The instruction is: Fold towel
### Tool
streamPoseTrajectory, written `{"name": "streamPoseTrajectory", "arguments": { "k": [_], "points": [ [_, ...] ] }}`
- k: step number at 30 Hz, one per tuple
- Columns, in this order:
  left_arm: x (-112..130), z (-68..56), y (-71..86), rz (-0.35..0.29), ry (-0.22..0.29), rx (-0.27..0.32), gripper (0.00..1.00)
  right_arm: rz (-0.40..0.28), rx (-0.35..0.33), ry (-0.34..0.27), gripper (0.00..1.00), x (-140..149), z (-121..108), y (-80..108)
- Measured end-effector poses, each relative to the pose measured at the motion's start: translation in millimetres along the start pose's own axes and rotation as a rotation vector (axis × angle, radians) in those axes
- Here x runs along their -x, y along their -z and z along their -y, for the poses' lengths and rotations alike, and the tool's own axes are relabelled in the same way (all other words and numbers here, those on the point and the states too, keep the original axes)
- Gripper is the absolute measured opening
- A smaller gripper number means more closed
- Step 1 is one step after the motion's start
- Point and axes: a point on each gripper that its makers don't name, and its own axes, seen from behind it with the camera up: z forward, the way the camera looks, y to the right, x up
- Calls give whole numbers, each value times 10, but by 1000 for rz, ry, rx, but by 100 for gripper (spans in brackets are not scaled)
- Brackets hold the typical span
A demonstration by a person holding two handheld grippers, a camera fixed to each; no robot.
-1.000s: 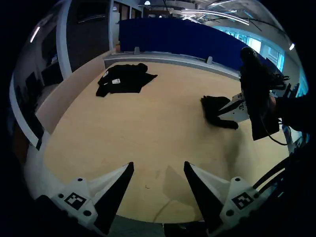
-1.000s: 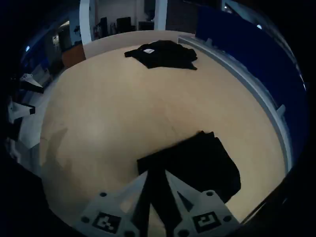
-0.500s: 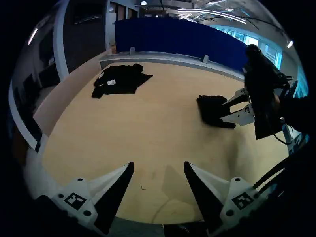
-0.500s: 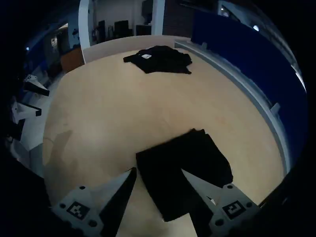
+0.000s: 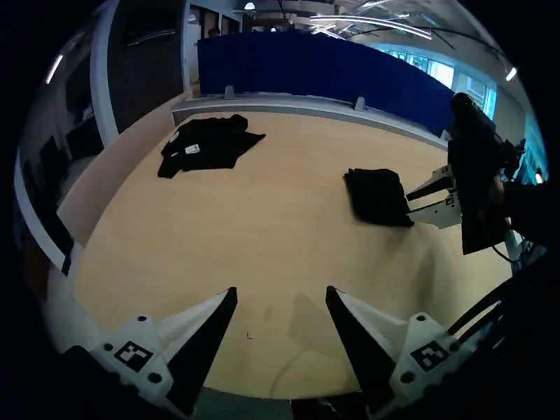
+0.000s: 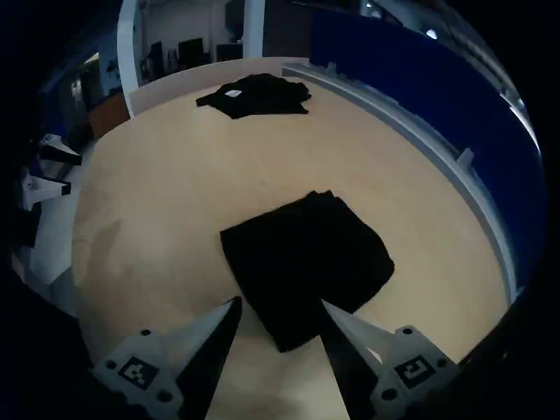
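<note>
- A broad, pale wooden worktop (image 5: 266,210) is spread across both views, its curved far edge bordered by a low grey ledge.
- A long blue partition (image 5: 315,70) is seen standing behind that ledge, with strip lights overhead in the left gripper view.
- A loose heap of black cloth (image 5: 206,143) is found at the far end of the worktop, well apart from everything else. A small white tag is showing on top of it.
- And here is the towel (image 6: 308,255): black, folded into a compact, roughly square pad and laid flat on the worktop. In the right gripper view it lies just ahead of the camera, and its near corner is framed between the two fingers. In the left gripper view it is placed towards the right side of the worktop.
- The right gripper (image 6: 280,301) is held with its jaws spread wide, and nothing is clamped. From the left gripper view its white fingers are seen pointing at the towel's right-hand edge, just beside it. Whether the cloth is touched cannot be told.
- The left gripper (image 5: 280,288) is held over the near edge of the worktop, well apart from the towel. Its jaws are parted too, and bare wood is seen between them.
</note>
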Motion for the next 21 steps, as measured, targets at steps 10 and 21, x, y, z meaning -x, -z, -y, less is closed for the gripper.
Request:
{"name": "streamPoseTrajectory", "arguments": {
  "k": [10,21],
  "points": [
    [-2,-31,2,0,-8,3,94,36,26,-51,77,337,-60,80],
    [14,-41,-1,-1,-13,6,94,50,31,-69,67,444,-50,26]
  ]
}}
